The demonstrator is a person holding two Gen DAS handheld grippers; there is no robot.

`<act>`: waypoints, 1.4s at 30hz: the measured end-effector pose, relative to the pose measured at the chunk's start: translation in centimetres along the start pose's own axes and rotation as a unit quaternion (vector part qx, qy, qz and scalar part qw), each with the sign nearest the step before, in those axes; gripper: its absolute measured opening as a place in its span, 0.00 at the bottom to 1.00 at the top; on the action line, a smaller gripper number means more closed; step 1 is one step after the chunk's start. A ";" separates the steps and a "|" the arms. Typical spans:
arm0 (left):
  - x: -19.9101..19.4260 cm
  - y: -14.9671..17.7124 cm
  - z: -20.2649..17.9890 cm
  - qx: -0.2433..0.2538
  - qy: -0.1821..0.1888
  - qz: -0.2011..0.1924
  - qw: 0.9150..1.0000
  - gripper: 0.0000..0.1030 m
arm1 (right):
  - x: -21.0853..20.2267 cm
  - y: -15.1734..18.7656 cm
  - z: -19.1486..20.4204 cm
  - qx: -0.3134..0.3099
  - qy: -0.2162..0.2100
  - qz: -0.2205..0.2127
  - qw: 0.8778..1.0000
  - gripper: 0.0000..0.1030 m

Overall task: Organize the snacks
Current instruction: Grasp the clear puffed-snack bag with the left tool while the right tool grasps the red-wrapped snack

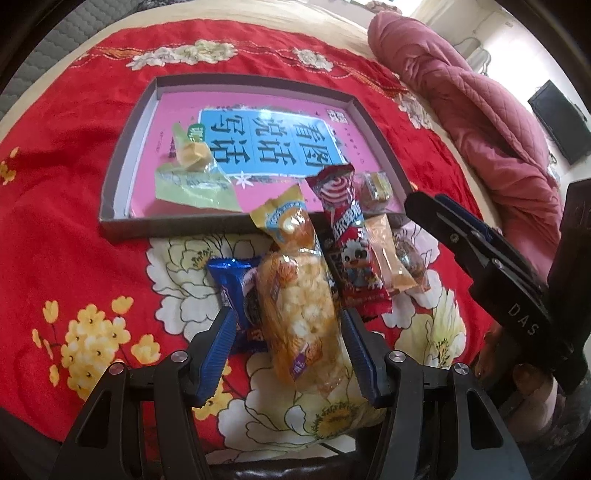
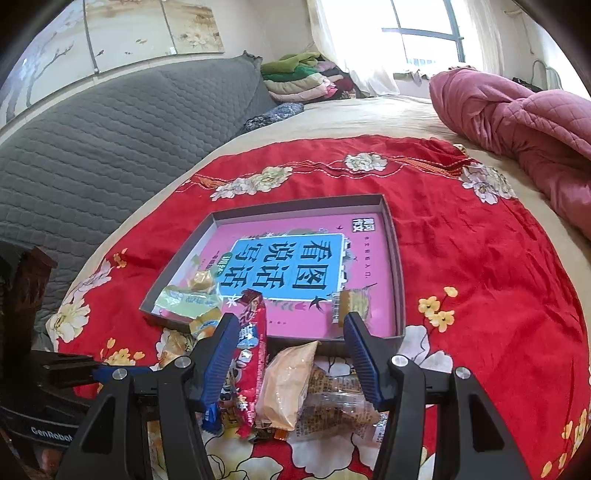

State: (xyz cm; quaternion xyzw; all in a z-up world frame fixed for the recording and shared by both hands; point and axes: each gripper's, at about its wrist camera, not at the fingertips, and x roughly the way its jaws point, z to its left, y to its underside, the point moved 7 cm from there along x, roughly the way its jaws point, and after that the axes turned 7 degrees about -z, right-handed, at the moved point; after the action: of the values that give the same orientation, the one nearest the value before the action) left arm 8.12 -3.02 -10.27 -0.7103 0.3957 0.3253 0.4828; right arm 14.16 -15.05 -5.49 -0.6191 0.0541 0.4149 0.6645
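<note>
Surface: red floral cloth (image 2: 461, 258) spread over a beige bed; snacks lie on it.
Left gripper (image 1: 290, 347): jaws partly open, straddling a yellow popcorn-like pack (image 1: 299, 314); whether the pads press it, I cannot tell.
Beside it: blue pack (image 1: 236, 291) to the left, red pack (image 1: 351, 240) to the right.
Right gripper (image 2: 288, 354): jaws partly open over the red pack (image 2: 251, 362) and a tan pack (image 2: 288, 384); nothing gripped.
Tray (image 2: 391, 236): grey, shallow, just beyond the pile, holding a pink book (image 2: 295, 266), a green-wrapped sweet (image 1: 192, 162) and a small brown pack (image 1: 376, 186).
Room: pink quilt (image 2: 517, 122) right, grey quilted headboard (image 2: 110, 129) left, folded clothes (image 2: 303, 77) under a bright window (image 2: 417, 33).
</note>
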 end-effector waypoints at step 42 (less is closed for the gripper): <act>1.6 1.1 0.4 -0.013 0.017 0.016 1.000 0.58 | 4.6 3.5 3.7 -0.072 -0.078 0.085 0.991 0.24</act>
State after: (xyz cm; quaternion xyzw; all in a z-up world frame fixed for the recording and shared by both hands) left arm 7.88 -3.27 -12.26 -0.7154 0.4109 0.3258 0.4618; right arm 13.31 -9.98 -10.03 -0.6245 0.0244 0.5194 0.5827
